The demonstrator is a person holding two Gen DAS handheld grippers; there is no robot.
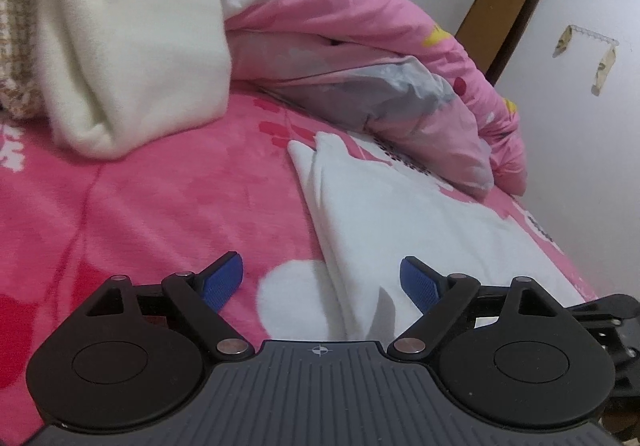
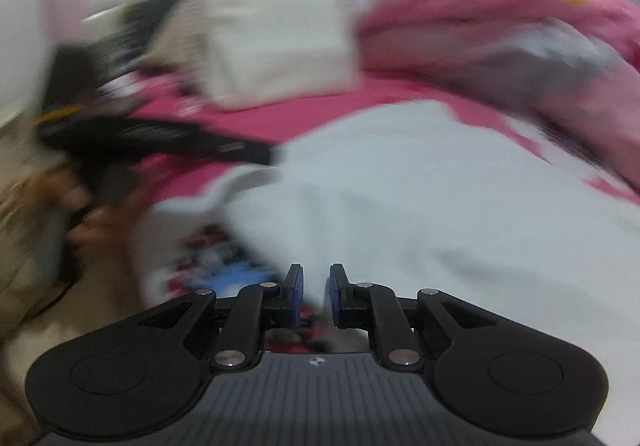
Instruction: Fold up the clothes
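Note:
A white garment [image 1: 400, 206] lies spread on the pink bedspread [image 1: 160, 206], with a fold ridge running toward the camera. My left gripper [image 1: 320, 266] hovers low over its near left edge, blue pads wide open and not touching the cloth. In the blurred right wrist view the same white garment [image 2: 400, 206] fills the middle and right. My right gripper [image 2: 316, 278] is nearly closed, with a pinch of the white cloth rising between its pads. The left gripper's black body [image 2: 160, 142] and the hand [image 2: 92, 214] holding it show at the left of that view.
A cream folded blanket [image 1: 132, 38] stands at the back left of the bed. A bunched pink and grey quilt [image 1: 360, 46] is piled along the back, against a white wall [image 1: 580, 126]. A black part [image 1: 612, 310] juts in at the right edge.

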